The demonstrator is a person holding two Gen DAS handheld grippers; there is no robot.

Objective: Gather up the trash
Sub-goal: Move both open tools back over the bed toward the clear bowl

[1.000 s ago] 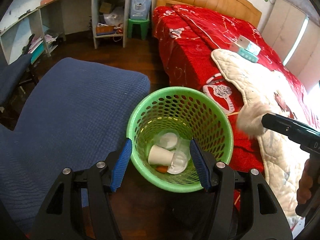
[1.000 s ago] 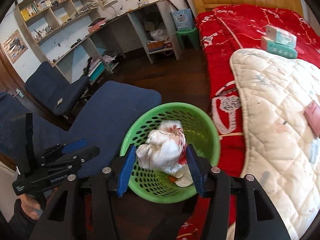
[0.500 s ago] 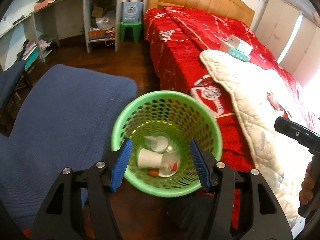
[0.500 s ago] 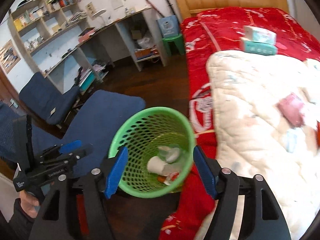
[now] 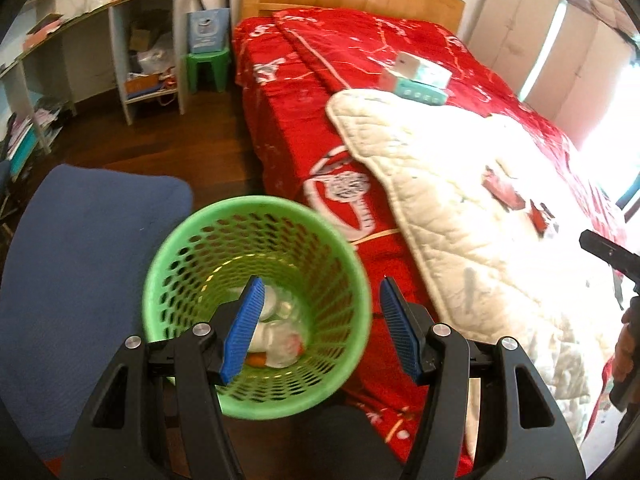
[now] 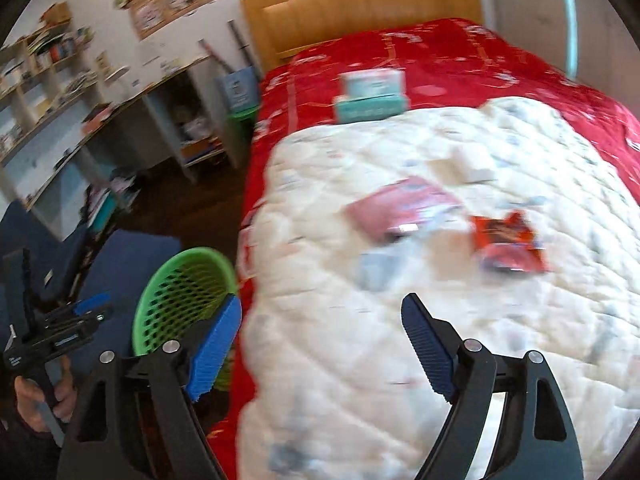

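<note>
My right gripper point(image 6: 320, 344) has just been opening; its blue pads stand wide with nothing between them, over the white quilted blanket point(image 6: 400, 360). At frame centre lie a pink flat wrapper point(image 6: 400, 208), long axis running lower left to upper right, and a red crumpled wrapper point(image 6: 508, 244) just right of it. My left gripper point(image 5: 320, 324) hangs half open, empty, above the green perforated plastic basket point(image 5: 320, 396), mouth upward, at lower centre.

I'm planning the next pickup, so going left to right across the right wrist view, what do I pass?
Left gripper → green basket → pink packet → red-orange wrapper, the last two lying on the white quilt.
</note>
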